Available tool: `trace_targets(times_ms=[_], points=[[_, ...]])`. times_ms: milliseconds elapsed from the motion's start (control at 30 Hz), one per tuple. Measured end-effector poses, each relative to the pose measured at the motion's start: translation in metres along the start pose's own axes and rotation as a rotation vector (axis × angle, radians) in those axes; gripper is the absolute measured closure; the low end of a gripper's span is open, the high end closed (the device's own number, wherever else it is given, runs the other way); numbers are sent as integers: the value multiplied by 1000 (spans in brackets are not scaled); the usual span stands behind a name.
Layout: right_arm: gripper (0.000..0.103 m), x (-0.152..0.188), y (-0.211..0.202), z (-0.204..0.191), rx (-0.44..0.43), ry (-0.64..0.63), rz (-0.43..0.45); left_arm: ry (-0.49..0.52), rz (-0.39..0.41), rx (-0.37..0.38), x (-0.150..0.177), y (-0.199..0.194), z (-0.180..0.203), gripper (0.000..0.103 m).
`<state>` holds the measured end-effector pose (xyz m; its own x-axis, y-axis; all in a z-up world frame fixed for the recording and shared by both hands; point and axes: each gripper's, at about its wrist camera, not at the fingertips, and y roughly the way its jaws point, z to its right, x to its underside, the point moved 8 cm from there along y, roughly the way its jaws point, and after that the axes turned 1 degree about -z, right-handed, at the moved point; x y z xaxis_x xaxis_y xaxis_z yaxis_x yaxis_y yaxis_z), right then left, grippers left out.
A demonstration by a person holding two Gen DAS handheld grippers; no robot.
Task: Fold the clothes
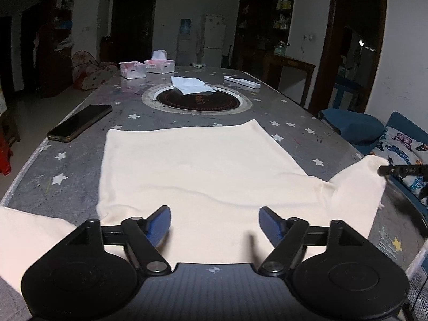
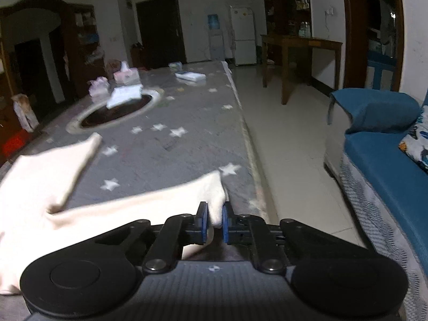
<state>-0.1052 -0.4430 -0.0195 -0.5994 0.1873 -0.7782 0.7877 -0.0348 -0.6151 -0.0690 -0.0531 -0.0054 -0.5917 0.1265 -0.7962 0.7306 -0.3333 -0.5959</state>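
Two grippers work over one cream shirt (image 1: 203, 165), which lies spread flat on the star-patterned table (image 1: 80, 165), its body near the front edge and one sleeve (image 2: 165, 200) stretched out to the right. The right gripper (image 2: 214, 220) has its blue pads pressed together on the cuff end of that sleeve, pinching a fold of cloth between them. The left gripper (image 1: 214, 223) hangs over the near edge of the shirt with its fingers spread wide; cloth lies beneath and between the pads, but they do not press on it.

The fabric looks thin, soft and light. It drapes and sags where lifted, so it should follow the pinch easily but will not hold a shape of its own, and a loose corner may flop or crease. A pinch at a hem, cuff or corner looks the safest hold, since a doubled edge gives the pads something to bite. For the sleeve fold, the cuff grip seems well placed; the left gripper could take the shoulder seam or the near hem.

A phone (image 1: 80, 123) lies on the table just beyond the shirt's left corner, apart from it.
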Motion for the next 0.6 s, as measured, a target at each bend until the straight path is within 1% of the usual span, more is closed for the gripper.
trace_targets(times_ms=[100,300,500,600], points=[[95,-12,-15,-14,-71,0,28,-13,3,-10,2,-3,-5,23],[95,-44,-54,-68,-258,-52,84,-30,12,-33,11,-12,-18,22],[95,-68,-67,-143,-432,-128,71,-65,52,-48,16,-30,-33,19],[95,-72,-67,-186,-518,-180,44,-87,79,-56,18,-41,-42,17]])
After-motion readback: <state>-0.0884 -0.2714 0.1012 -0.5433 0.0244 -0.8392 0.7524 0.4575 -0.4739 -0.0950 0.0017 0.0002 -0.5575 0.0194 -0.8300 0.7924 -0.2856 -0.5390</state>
